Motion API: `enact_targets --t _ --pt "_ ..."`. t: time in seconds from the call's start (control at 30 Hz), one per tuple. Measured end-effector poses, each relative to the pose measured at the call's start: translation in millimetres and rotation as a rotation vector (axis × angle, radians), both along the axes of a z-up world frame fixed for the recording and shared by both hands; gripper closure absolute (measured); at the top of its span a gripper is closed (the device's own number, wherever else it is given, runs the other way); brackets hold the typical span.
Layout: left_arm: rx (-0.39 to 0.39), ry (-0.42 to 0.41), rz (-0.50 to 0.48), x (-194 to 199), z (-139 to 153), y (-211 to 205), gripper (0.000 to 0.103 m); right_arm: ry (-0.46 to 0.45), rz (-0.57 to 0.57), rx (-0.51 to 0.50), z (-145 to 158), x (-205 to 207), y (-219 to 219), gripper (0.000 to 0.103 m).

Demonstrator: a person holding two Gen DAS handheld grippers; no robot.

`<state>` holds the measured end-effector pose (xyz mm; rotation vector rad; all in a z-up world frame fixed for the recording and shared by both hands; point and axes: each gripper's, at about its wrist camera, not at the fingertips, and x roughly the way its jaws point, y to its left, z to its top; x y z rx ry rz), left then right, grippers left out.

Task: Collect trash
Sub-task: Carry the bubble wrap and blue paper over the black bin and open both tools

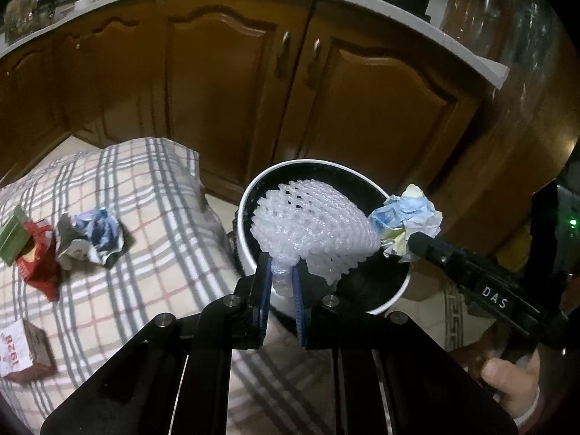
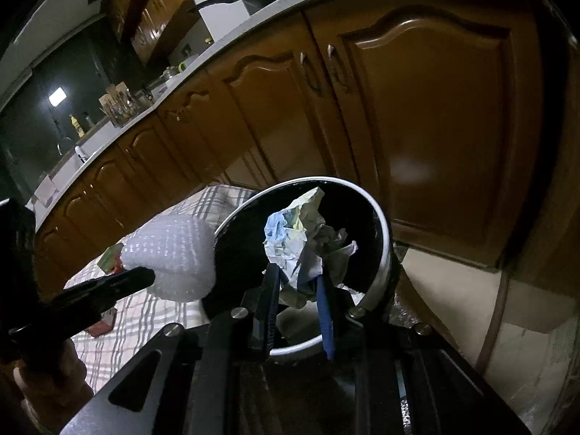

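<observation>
My left gripper (image 1: 282, 272) is shut on a white foam net sleeve (image 1: 311, 228) and holds it over the white-rimmed bin (image 1: 250, 195) with a black liner. My right gripper (image 2: 299, 272) is shut on a crumpled paper ball (image 2: 297, 239) and holds it over the same bin (image 2: 384, 224). The right gripper with its paper ball also shows in the left wrist view (image 1: 409, 217). The foam sleeve also shows in the right wrist view (image 2: 174, 257), at the bin's left rim.
A checked cloth (image 1: 156, 195) covers the table beside the bin. On it lie a crumpled blue-and-white wrapper (image 1: 94, 239), a red packet (image 1: 40, 261), a green box (image 1: 12, 241) and a small carton (image 1: 25, 351). Wooden cabinets (image 1: 235, 83) stand behind.
</observation>
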<state>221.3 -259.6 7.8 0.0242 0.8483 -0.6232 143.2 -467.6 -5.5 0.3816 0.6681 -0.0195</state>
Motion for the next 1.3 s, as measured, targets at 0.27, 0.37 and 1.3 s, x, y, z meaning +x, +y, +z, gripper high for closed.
enact_targets --t 0.27,0.37,1.3 --pt "0.022 0.011 -0.023 7.1 -8.3 -21.3 0.092 0.028 0.002 -0.024 -4.3 13.6 -8.6 0.083" --pt "0.029 0.016 -0.032 10.4 -10.7 -27.7 0.092 0.04 0.001 -0.031 -7.2 18.6 -11.3 0.082" --pt "-0.077 0.066 0.17 -35.3 -26.8 113.4 0.046 -0.018 0.075 0.092 -12.6 -10.4 39.4 0.023"
